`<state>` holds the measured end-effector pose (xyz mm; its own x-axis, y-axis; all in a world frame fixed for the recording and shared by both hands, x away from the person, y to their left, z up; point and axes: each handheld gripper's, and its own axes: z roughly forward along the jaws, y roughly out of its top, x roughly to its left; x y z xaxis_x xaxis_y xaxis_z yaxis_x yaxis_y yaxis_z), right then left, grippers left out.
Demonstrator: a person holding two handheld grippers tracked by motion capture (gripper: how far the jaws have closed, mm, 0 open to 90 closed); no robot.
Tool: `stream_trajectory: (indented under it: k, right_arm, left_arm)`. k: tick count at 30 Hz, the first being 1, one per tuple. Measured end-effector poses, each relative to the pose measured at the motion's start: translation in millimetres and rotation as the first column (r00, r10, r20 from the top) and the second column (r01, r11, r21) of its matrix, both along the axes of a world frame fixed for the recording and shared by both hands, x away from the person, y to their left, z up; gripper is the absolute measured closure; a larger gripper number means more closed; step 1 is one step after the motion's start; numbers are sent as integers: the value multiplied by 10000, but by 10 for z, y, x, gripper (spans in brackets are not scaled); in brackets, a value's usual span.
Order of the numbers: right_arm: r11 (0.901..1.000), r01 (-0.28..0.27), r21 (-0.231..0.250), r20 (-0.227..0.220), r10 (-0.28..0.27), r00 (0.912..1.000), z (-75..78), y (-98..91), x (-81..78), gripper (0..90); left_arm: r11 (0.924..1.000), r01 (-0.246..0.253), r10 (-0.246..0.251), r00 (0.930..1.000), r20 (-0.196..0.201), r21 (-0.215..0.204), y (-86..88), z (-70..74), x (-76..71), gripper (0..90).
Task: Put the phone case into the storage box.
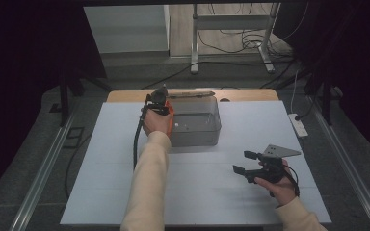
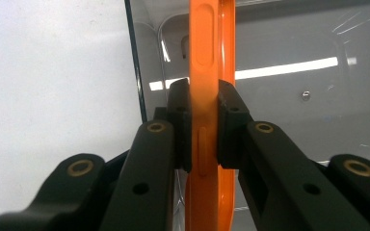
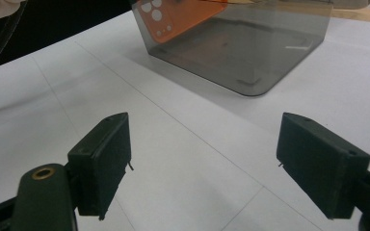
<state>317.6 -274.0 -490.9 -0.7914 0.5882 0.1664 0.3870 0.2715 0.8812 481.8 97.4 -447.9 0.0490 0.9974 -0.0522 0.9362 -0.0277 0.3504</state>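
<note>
From my seat at the controls, the left gripper [image 2: 204, 130] has its jaws clamped on the thin edge of an orange phone case [image 2: 207, 72], a flat moulded shell with long button ridges down its side; the right gripper view shows round camera cutouts at one corner of it. The case stands at the left end of a smoky transparent box [image 1: 195, 122], leaning inside against that wall, and the box sits toward the far middle of the white table [image 1: 101, 183]. My left forearm stretches straight forward in a cream sleeve [image 1: 147, 187], hand high over the box's left rim, gripper pointing down. Over at the near right, the right gripper [image 1: 245, 162] rests low by the table, jaws spread wide with nothing between them, aimed left toward the box
</note>
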Motion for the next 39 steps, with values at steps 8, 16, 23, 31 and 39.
stream_trajectory:
  k: [8, 16, 23, 31, 39]
  right_arm:
    - [10000, -10, -5, 5, 10, 10000, 0, 2, 0, 198]
    - [10000, -14, 2, 4, 14, 10000, 1, 0, 0, 198]
    - [10000, -39, -12, 10, 39, 10000, -2, 4, 2, 198]
    - [10000, -36, -20, 14, 36, 10000, -2, 6, 1, 198]
    - [10000, -34, -6, 0, 34, 10000, -3, 2, 4, 198]
  left_arm:
    - [9999, -19, 19, 10000, -18, 165, -24, -10, 8, 795]
    - [9992, 63, -57, 9999, -163, 397, -74, -52, 17, 795]
    - [9986, -1, 7, 10000, -99, 527, -73, -45, 9, 795]
    - [9981, -17, 23, 10000, -95, 612, -81, -59, 4, 795]
    - [9978, 4, 3, 9999, -109, 658, -95, -72, 11, 794]
